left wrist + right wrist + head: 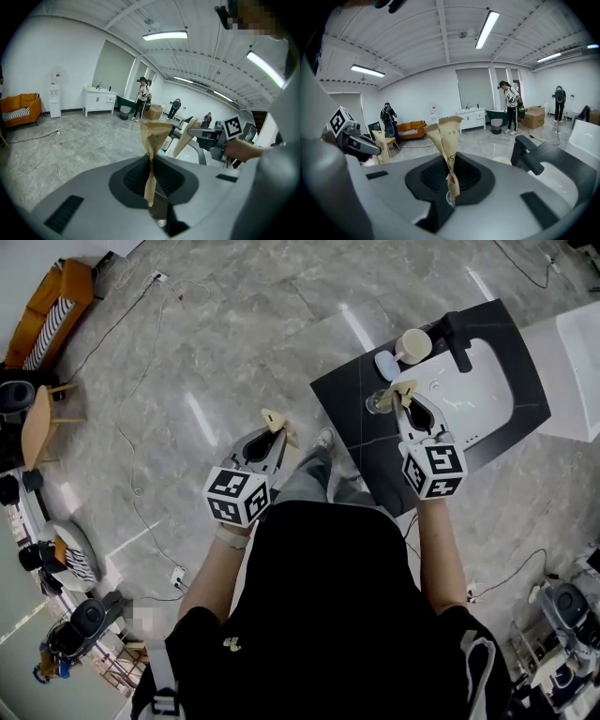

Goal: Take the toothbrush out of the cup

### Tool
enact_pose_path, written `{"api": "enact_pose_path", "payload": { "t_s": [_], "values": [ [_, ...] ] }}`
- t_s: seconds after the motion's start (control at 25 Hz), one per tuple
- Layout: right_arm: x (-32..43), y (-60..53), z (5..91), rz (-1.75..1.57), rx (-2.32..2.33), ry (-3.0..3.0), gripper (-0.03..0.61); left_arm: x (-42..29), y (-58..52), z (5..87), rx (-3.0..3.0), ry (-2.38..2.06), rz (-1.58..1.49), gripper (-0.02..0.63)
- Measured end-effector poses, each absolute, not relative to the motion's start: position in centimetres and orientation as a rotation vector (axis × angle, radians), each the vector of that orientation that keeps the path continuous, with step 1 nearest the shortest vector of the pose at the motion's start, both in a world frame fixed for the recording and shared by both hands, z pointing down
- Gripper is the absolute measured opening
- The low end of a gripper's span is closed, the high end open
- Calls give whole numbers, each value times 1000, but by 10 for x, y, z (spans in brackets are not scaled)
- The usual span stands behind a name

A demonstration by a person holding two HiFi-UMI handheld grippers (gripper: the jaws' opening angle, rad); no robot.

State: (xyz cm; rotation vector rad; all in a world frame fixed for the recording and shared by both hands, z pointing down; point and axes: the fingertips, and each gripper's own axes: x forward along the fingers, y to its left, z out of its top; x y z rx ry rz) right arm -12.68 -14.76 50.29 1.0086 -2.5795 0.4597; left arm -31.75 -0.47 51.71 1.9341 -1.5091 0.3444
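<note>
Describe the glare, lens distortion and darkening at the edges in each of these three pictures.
Head view: lamp glare streaks the glossy floor, and straight lines bow near the edges. Left gripper view: heavy fisheye, black corners, ceiling lamp blown out white. Right gripper view: the same fisheye and dark rim, with the strip light overexposed.

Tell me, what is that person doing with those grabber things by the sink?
A person holds a gripper in each hand. The right gripper is shut, its tips at a clear glass cup on the dark counter beside the white sink. I can't make out a toothbrush in it. The left gripper is shut and empty, out over the floor.
</note>
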Motion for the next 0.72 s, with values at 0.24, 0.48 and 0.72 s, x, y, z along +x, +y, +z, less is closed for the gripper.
{"api": "enact_pose_path", "payload": {
  "t_s": [0.24, 0.48, 0.72],
  "values": [
    [-102, -143, 447, 451, 1140, -2647, 48, -300, -27, 500, 2039, -1445, 351, 43],
    [-55, -135, 414, 477, 1364, -2636, 48, -279, -60, 482, 2167, -1348, 362, 43],
    [4, -118, 405, 464, 1580, -2548, 48, -237, -90, 471, 2291, -1217, 379, 43]
  ]
}}
